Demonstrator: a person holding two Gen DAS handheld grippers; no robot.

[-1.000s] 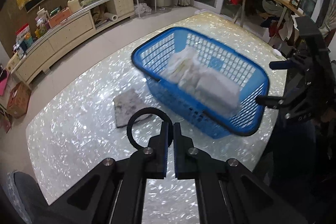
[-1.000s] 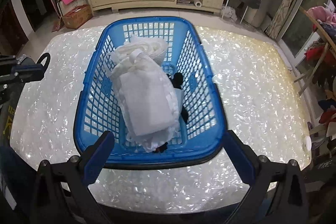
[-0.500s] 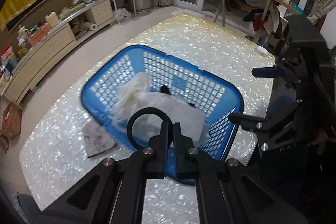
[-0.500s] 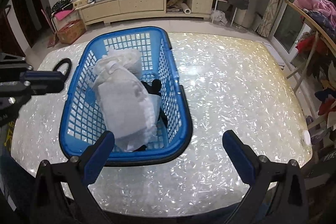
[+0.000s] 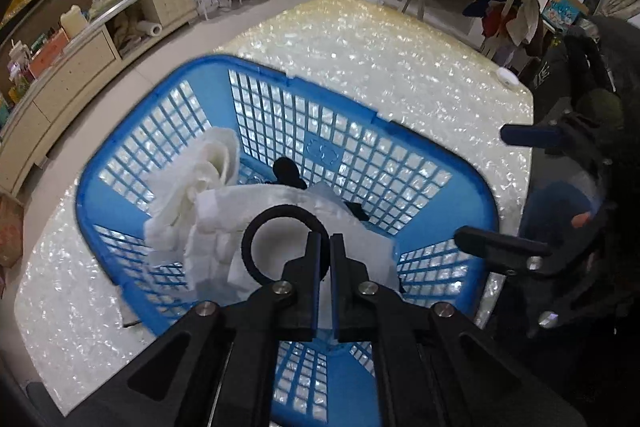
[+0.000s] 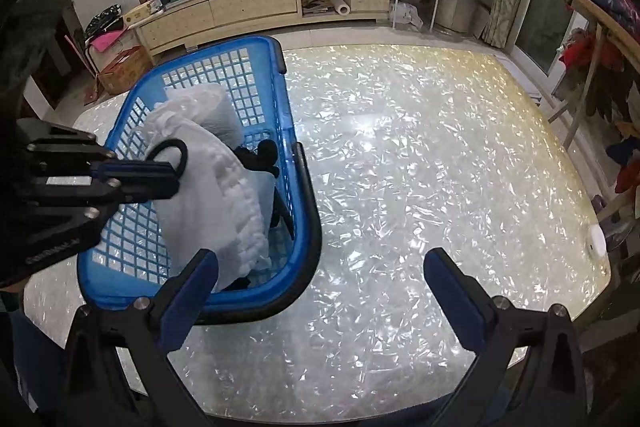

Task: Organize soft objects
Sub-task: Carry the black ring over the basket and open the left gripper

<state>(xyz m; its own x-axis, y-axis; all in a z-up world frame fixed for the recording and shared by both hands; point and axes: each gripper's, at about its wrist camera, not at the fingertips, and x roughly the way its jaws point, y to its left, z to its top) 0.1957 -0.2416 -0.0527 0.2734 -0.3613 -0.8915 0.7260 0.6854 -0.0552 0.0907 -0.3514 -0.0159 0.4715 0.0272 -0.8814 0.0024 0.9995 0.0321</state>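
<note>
A blue plastic basket (image 5: 420,163) (image 6: 296,163) stands on the pearly table and holds white folded cloths (image 5: 224,227) (image 6: 216,195) and a black soft item (image 5: 286,169) (image 6: 266,153). My left gripper (image 5: 325,247) (image 6: 176,173) is shut on a black hair band (image 5: 256,227) (image 6: 182,151) and holds it above the cloths inside the basket. My right gripper (image 6: 320,287) (image 5: 488,187) is open and empty, low over the table just right of the basket's near corner.
A grey flat cloth (image 5: 128,315) lies on the table, partly under the basket's left side. A small white round object (image 6: 598,239) sits at the table's right edge. A long sideboard (image 6: 256,7) and a clothes rack (image 6: 592,27) stand beyond the table.
My left gripper has moved right with the hair band, from beside the basket to over it. My right gripper has shifted right, off the basket.
</note>
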